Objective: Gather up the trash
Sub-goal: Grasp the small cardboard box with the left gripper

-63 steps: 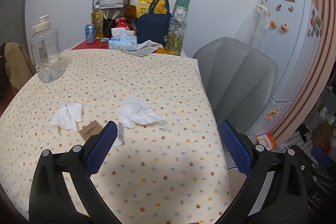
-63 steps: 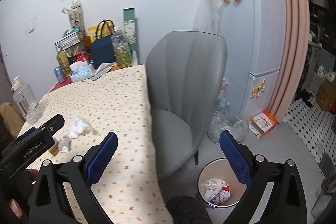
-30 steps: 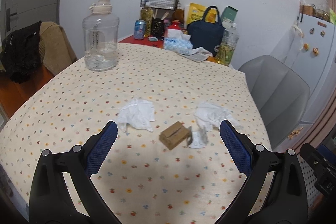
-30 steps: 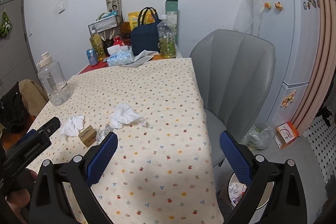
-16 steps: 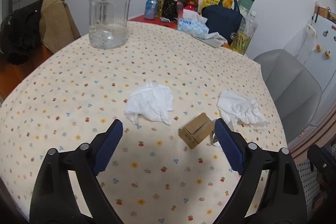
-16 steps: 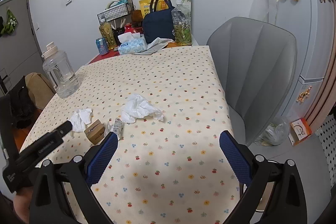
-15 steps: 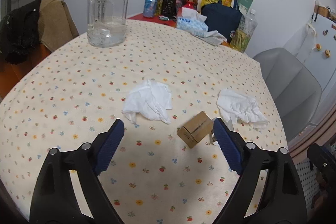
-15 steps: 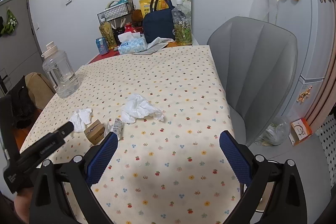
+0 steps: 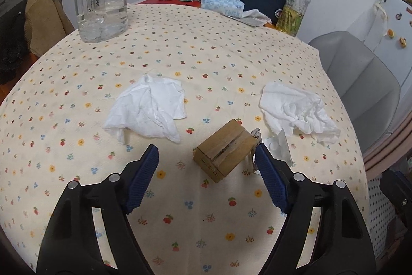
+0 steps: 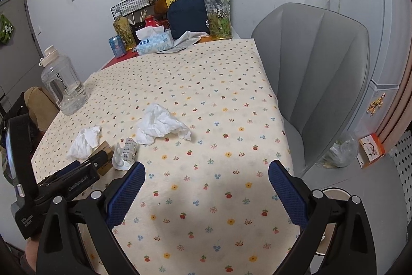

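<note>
Two tissues [image 9: 148, 110] [image 9: 296, 110], box [image 9: 225, 150], foil wrapper [image 9: 276, 148] on table [image 9: 206, 48]. Left gripper [image 9: 206, 175] jaws apart, just been closing, box near right pad, ungripped. Right gripper [image 10: 206, 191] jaws wide, empty, above bare cloth.

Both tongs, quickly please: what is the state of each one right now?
Left tongs: open, holding nothing; jaws have just been closing, above the small cardboard box.
Right tongs: open, holding nothing, over the tablecloth.
</note>
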Tool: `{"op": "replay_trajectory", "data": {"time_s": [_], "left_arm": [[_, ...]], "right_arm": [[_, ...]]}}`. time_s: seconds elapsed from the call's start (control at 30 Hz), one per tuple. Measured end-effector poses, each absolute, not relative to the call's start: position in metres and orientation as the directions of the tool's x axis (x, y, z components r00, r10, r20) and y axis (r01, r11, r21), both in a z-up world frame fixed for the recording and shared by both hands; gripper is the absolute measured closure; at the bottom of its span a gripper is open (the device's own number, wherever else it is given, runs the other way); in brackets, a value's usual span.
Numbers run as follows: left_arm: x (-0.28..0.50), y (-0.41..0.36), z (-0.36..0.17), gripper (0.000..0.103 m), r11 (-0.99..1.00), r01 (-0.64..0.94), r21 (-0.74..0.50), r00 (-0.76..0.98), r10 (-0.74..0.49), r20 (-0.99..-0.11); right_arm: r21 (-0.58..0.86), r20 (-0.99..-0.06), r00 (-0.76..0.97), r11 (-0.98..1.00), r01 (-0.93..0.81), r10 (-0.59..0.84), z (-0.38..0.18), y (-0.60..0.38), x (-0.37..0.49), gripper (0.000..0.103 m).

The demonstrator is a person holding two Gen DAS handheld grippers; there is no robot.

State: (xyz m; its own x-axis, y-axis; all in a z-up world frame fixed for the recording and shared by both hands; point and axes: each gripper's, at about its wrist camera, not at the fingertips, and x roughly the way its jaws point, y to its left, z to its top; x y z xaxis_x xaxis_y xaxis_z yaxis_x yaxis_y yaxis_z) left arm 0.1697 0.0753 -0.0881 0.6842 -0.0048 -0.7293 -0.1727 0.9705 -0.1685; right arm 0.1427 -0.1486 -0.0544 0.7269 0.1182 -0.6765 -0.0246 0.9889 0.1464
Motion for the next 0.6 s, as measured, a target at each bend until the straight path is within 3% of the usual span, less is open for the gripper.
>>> {"op": "replay_trajectory", "data": {"time_s": [0.07,0.17,0.6], "left_arm": [[0.173,0.075,-0.091,0.034,0.969,-0.168,-0.181,0.679,-0.019,-0.734],[0.176,0.076,-0.092,0.065,0.964,-0.15,-0.222,0.67,-0.066,-0.739],[0.151,0.123,-0.068,0.068,0.931,-0.263,-0.255,0.738,0.023,-0.675]], "right_arm": [[0.145,-0.678,0.726,0.989,-0.026,0.118,-0.055,-0.147,0.144,0.009],[0.142,-0.68,0.723,0.989,-0.032,0.121,-0.056,-0.144,0.146,0.009],[0.131,-0.686,0.706,0.985,-0.115,0.174,-0.058,-0.101,0.16,0.012]]}}
